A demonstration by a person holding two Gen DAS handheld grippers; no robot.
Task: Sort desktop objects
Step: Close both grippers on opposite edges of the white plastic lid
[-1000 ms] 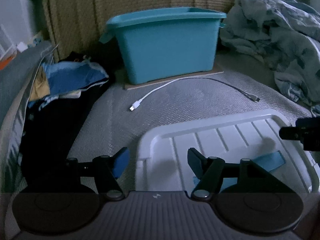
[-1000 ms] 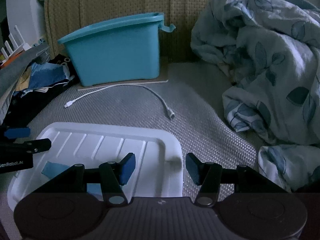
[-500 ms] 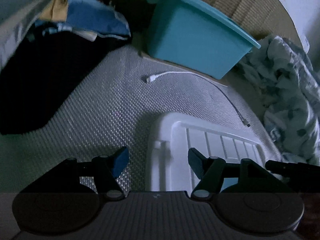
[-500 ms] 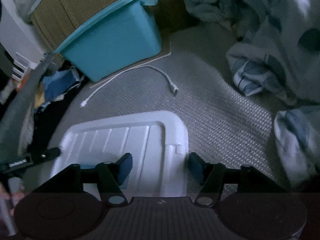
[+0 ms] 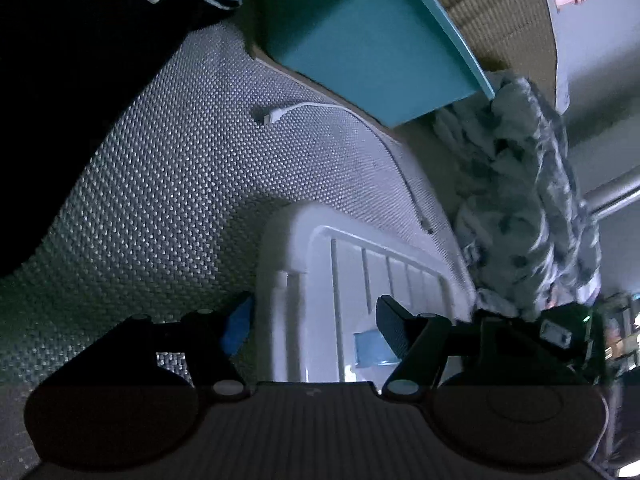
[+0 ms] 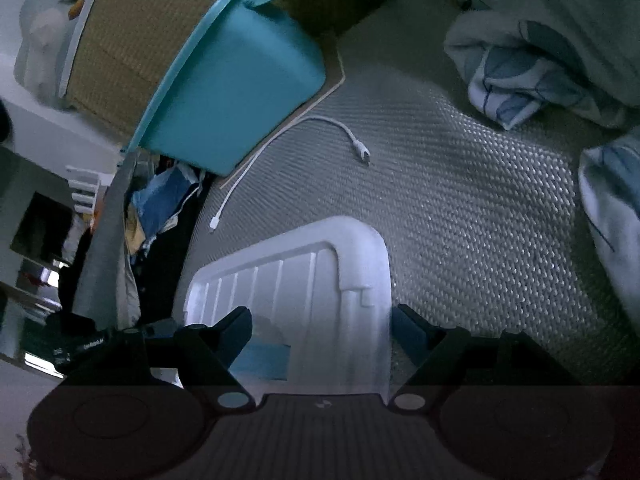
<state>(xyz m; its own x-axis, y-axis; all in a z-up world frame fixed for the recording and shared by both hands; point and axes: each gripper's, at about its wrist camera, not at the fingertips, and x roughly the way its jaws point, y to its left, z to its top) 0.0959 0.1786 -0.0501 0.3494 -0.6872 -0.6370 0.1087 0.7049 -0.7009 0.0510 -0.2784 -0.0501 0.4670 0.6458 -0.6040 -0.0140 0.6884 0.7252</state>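
A white ribbed plastic lid (image 5: 288,248) (image 6: 360,240) lies on the grey woven mat. My left gripper (image 5: 314,326) is open with its jaws astride the lid's left end. My right gripper (image 6: 322,330) is open with its jaws astride the lid's right end. A small blue piece (image 5: 370,348) (image 6: 264,360) lies on the lid between the grippers. A teal storage bin (image 5: 368,36) (image 6: 232,92) stands at the back. A white charging cable (image 5: 320,108) (image 6: 332,124) lies on the mat in front of the bin.
A rumpled leaf-print blanket (image 5: 520,208) (image 6: 552,40) lies on the right. Dark and blue clothes (image 5: 80,40) (image 6: 160,200) are piled on the left. A woven headboard (image 6: 140,32) stands behind the bin.
Both grippers have tilted and dropped closer over the lid's ends, the left view rolling one way and the right view the other. Both stay open. The lid, cable and bin have not moved.
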